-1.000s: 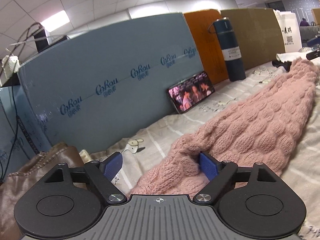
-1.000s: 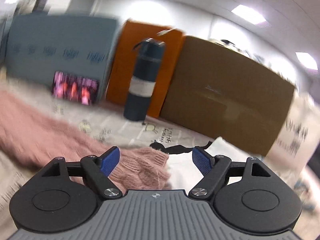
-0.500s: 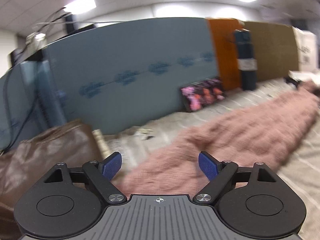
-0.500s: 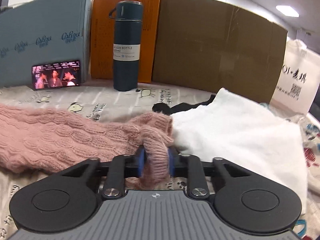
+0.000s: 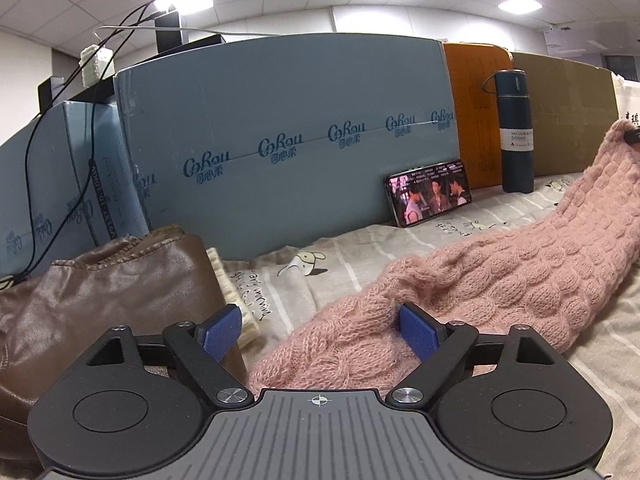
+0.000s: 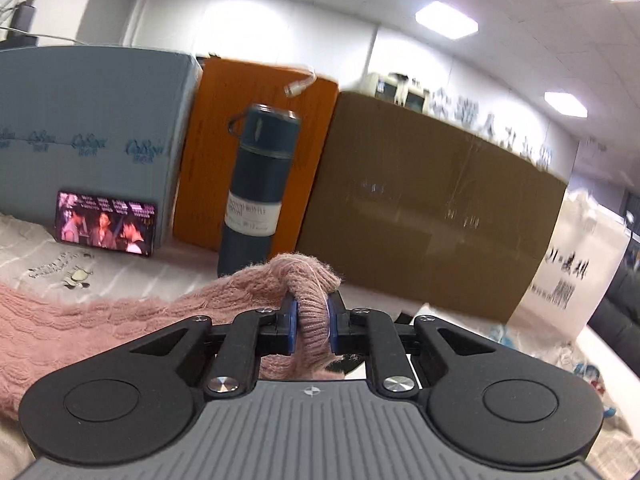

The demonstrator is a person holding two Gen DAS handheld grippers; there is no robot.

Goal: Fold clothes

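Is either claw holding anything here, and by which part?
The right claw is shut on the pink knit sweater, pinching a bunched ribbed end. The left claw is open over the sweater's other end, gripping nothing.

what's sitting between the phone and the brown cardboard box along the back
The dark blue vacuum bottle stands there, before an orange box, shown in both wrist views.

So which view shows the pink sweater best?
Left wrist: the pink sweater stretches sharply across the bedsheet to the open left gripper. Right wrist, blurred, shows only its bunched end pinched in the right gripper.
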